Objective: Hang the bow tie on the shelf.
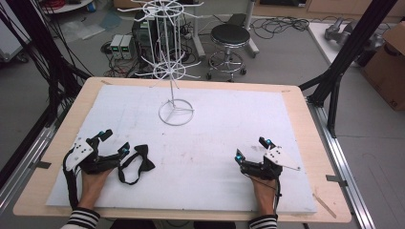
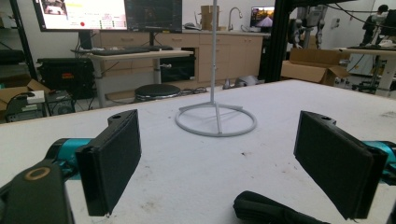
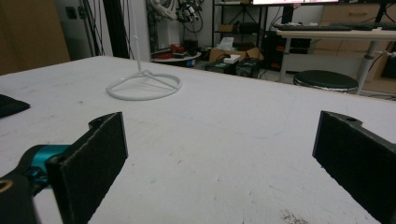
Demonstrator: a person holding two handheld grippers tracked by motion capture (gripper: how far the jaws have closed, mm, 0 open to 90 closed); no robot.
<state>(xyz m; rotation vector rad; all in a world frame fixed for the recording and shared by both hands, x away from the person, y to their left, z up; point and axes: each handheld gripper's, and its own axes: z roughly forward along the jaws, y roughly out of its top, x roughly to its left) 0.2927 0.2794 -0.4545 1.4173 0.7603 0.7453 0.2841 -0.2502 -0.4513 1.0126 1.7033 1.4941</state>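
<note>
A black bow tie (image 1: 138, 162) with its strap lies on the white board, just right of my left gripper (image 1: 115, 142). In the left gripper view that gripper (image 2: 224, 163) stands open, and a part of the bow tie (image 2: 271, 210) lies low between the jaws, touching neither pad. A white wire display stand (image 1: 176, 112) rises at the middle back of the board; its ring base (image 2: 215, 120) is ahead of the left jaws. My right gripper (image 1: 251, 149) rests at the front right, open and empty (image 3: 219, 163). From there the stand base (image 3: 144, 87) and the bow tie (image 3: 11, 105) lie off to the left.
The white board (image 1: 215, 129) covers a wooden table (image 1: 305, 143). Behind the table stand a black stool (image 1: 229, 45), electronics boxes and cables on the floor. A black frame leg (image 1: 341, 62) slants at the right, by a cardboard box (image 1: 389, 62).
</note>
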